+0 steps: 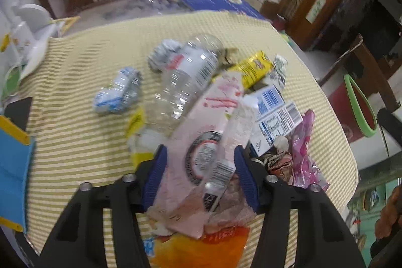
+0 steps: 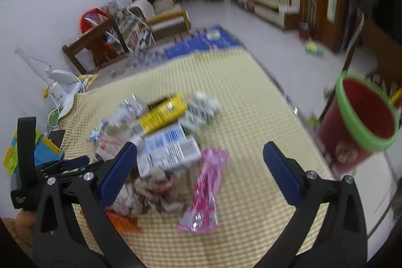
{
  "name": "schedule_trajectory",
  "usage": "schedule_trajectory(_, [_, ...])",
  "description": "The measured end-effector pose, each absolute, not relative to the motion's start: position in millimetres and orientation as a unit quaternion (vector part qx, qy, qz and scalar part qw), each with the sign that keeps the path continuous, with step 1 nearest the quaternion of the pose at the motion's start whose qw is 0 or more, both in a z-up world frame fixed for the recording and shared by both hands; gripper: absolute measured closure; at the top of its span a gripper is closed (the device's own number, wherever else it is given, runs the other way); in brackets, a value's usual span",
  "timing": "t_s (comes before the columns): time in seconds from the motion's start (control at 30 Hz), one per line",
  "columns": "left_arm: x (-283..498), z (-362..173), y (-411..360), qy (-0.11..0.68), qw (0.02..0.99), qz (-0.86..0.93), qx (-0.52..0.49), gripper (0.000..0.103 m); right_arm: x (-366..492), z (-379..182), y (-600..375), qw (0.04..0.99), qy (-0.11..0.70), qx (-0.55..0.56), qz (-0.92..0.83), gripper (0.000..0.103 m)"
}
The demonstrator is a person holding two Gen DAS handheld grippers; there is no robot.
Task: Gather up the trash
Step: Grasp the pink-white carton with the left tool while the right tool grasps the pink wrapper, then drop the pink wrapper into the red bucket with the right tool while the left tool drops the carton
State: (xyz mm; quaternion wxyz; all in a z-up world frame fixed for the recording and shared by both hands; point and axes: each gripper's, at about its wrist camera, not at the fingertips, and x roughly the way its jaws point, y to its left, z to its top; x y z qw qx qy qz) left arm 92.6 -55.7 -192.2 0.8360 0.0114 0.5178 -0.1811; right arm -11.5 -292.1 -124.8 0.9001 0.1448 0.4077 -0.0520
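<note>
The left tongs (image 1: 201, 167) are seen closed around a pale pink wrapper (image 1: 191, 142) at the near end of the trash heap, the blue pads (image 1: 155, 177) pressed against its sides, with a clear crinkled packet (image 1: 236, 132) also caught between them. The right tongs (image 2: 198, 172) are held wide open above the heap, gripping nothing — a pink foil wrapper (image 2: 204, 190) lies on the mat between and below the two fingers. The trash is piled on a yellow-striped mat (image 1: 75, 142) covering the counter: a clear plastic bottle (image 1: 186, 77), a yellow packet (image 1: 253, 67), a blue-and-white carton (image 1: 273, 117) and crumpled paper balls (image 1: 118, 94). A red bin with a green rim (image 2: 361, 117) stands off the counter's right edge — well apart from the heap.
</note>
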Motion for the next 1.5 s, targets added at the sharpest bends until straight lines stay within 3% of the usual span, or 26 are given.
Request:
schedule_trajectory(0.1, [90.6, -188.7, -56.8, 0.513, 0.838, -0.183, 0.015, 0.077, -7.5, -149.1, -299.5, 0.88, 0.441, 0.168, -0.05, 0.004])
schedule_trajectory(0.2, [88.6, -179.2, -47.4, 0.509, 0.842, -0.181, -0.003, 0.086, -0.9, -167.6, -299.7, 0.865, 0.467, 0.181, -0.042, 0.004])
schedule_trajectory(0.4, [76.4, -157.2, -18.8, 0.484, 0.857, -0.169, -0.051, 0.089, 15.5, -208.4, -294.3, 0.833, 0.525, 0.164, -0.056, 0.007])
schedule_trajectory(0.43, [72.6, -151.0, -14.9, 0.474, 0.863, -0.166, -0.053, 0.089, 18.6, -215.5, -291.9, 0.829, 0.535, 0.156, -0.057, 0.012])
schedule_trajectory(0.5, [67.4, -140.6, -9.7, 0.458, 0.873, -0.163, -0.054, 0.089, 23.7, -226.5, -287.2, 0.823, 0.547, 0.145, -0.053, 0.03])
schedule_trajectory(0.57, [64.1, -131.4, -8.3, 0.444, 0.879, -0.164, -0.05, 0.089, 26.3, -233.9, -282.2, 0.816, 0.557, 0.147, -0.042, 0.069])
schedule_trajectory(0.67, [59.3, -120.0, -13.2, 0.432, 0.883, -0.179, -0.039, 0.089, 21.7, -225.8, -281.4, 0.824, 0.543, 0.162, -0.036, 0.085])
schedule_trajectory(1.03, [57.1, -93.9, -91.6, 0.406, 0.872, -0.271, -0.015, 0.089, -19.0, -130.1, -331.6, 0.892, 0.418, 0.159, -0.059, 0.087])
schedule_trajectory(1.5, [49.5, -81.4, -266.5, 0.399, 0.86, -0.318, -0.019, 0.089, -40.6, -97.7, -532.3, 0.907, 0.365, 0.153, -0.144, 0.087])
